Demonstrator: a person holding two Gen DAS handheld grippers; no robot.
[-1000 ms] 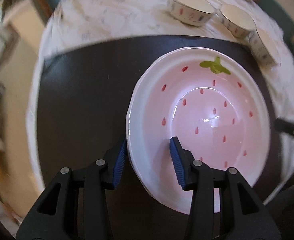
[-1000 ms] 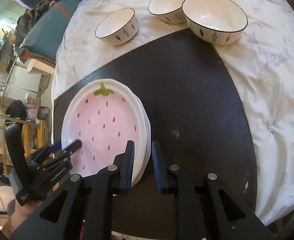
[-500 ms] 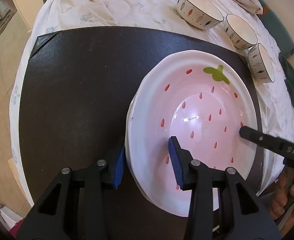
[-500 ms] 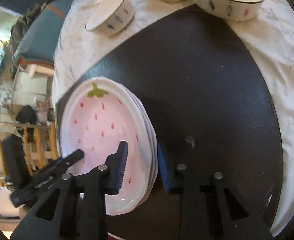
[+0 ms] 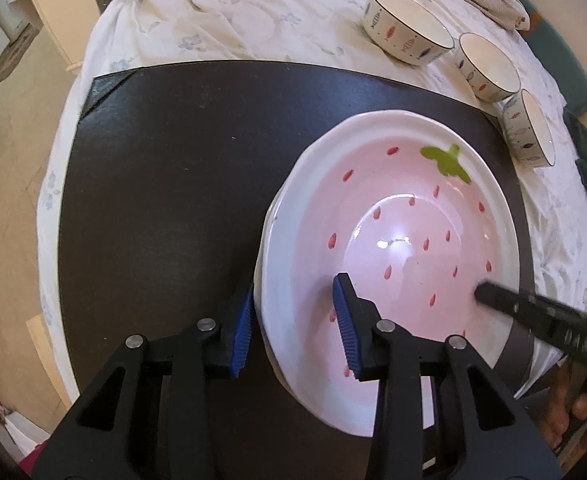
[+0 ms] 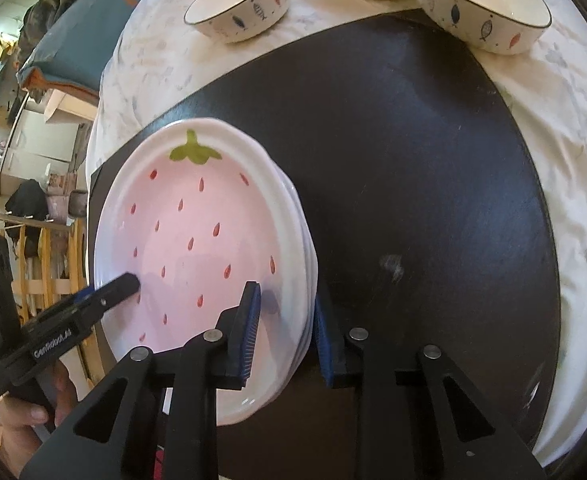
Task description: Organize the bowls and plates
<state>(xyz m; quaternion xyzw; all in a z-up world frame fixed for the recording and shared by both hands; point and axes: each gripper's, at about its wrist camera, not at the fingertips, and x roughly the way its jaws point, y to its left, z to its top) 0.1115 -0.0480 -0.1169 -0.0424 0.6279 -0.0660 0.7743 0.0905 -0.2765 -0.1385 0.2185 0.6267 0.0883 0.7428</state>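
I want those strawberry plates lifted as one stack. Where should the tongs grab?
Grip the plate stack by its raised rim at opposite edges, one finger over the top plate and one outside the stacked rims, coming down steeply from above.

stack of plates (image 5: 393, 216) on a mat (image 5: 165, 200), three bowls (image 5: 407, 26) in a row behind it on the cloth (image 5: 221, 12)

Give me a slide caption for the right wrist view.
Right tongs straddle the rim of stacked strawberry plates on a black mat; three fish-pattern bowls wait beyond.
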